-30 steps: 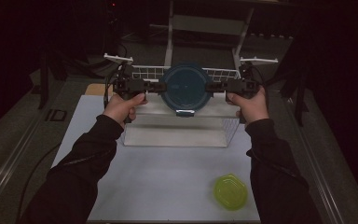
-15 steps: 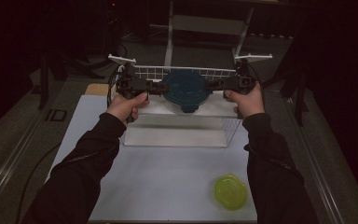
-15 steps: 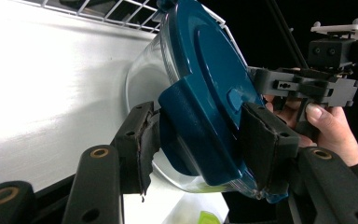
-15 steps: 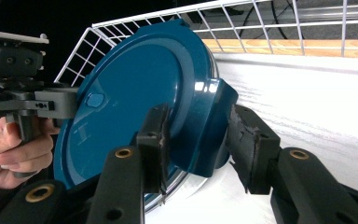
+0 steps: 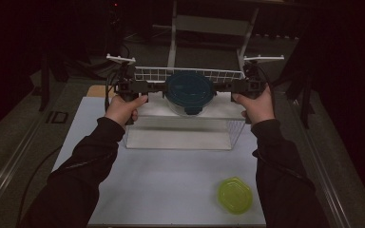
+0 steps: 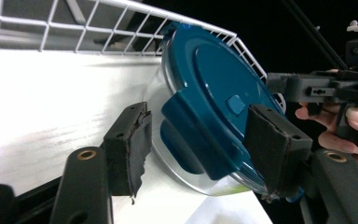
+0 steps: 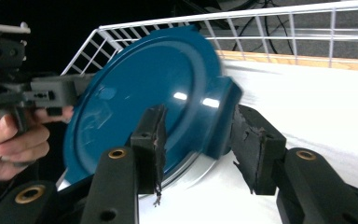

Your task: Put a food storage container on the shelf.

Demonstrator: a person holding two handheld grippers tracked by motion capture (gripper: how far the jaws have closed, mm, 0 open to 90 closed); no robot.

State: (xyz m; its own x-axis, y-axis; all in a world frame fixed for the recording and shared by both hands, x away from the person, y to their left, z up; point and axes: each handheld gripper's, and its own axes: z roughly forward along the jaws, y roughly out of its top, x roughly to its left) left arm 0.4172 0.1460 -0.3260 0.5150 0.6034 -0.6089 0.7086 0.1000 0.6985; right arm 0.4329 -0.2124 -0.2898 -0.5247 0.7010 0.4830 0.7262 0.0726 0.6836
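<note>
Setting round lidded container [image 5: 189,92] into wire basket [image 5: 145,74] on desk [image 5: 171,175] | left hand-held gripper [image 6: 200,140]: jaws just opening, off latch | right hand-held gripper [image 7: 196,140]: pads straddling latch, grip unclear | release evenly, keep the tilted container from rolling.

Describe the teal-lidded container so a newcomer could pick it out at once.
Start at the white wire basket at the far edge of the white table. The round clear container with a teal clip-on lid leans tilted inside it, between the two grippers. The other container is yellow-green, alone at the near right.
</note>
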